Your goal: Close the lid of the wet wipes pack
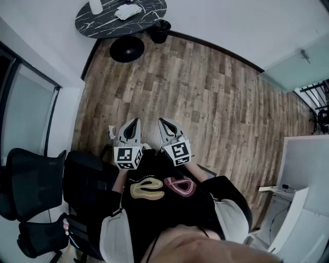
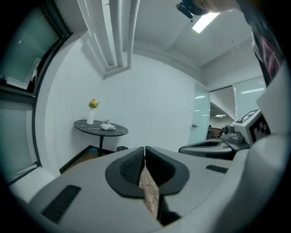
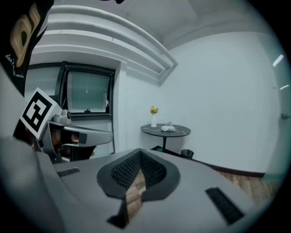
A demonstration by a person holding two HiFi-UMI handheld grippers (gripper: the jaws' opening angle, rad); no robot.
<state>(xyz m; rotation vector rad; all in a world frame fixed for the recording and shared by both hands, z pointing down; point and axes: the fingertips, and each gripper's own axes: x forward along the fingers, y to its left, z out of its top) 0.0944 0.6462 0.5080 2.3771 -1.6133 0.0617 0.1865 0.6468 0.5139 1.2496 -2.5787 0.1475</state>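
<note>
The wet wipes pack (image 1: 127, 11) is a small white thing on a round black marble table (image 1: 103, 23) far across the room, beside a white vase (image 1: 96, 6). Its lid is too small to make out. In the left gripper view the pack (image 2: 107, 126) lies on the table (image 2: 116, 132) well beyond my left gripper (image 2: 144, 148). The right gripper view shows the pack (image 3: 168, 128) equally distant past my right gripper (image 3: 140, 151). Both grippers, left (image 1: 135, 121) and right (image 1: 161, 120), are held close to the body side by side, shut with nothing between the jaws.
Wooden floor stretches between me and the table. A small black bin (image 1: 160, 31) stands by the table's round base (image 1: 126, 49). Black office chairs (image 1: 36, 180) stand at my left under a window, and a white desk (image 1: 303, 169) is at the right.
</note>
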